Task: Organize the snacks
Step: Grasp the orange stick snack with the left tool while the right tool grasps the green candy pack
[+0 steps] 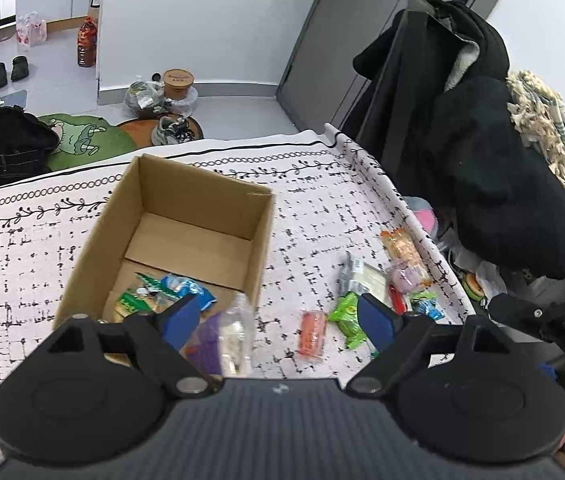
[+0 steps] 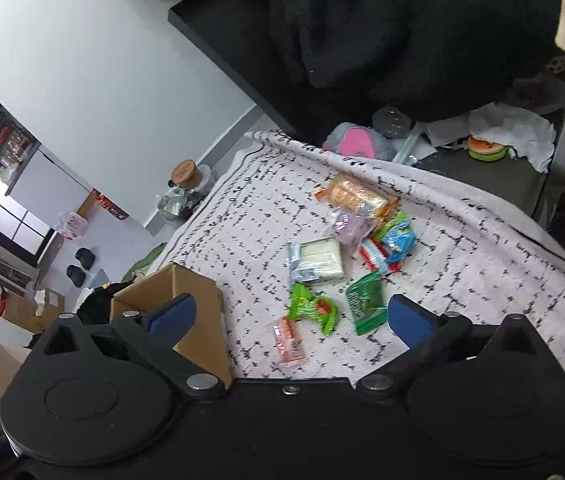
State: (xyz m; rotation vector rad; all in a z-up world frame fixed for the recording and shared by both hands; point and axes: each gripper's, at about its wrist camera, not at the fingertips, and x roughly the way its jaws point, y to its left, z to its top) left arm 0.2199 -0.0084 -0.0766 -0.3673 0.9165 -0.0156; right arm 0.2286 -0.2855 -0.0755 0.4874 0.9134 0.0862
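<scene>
Right wrist view: the right claw (image 2: pixel 288 320), fingers spread and empty, hangs over loose snack packets, with a pink packet (image 2: pixel 289 345) nearest, lengthwise between its fingers. The cardboard box (image 2: pixel 198 312) sits to its left, under the open left claw (image 1: pixel 278 320)

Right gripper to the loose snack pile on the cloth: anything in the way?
Nothing visible. The right gripper is open above the patterned cloth, and the bright green packet and pink packet lie directly ahead between its fingers. The cardboard box stands off to the left, clear of that line.
</scene>
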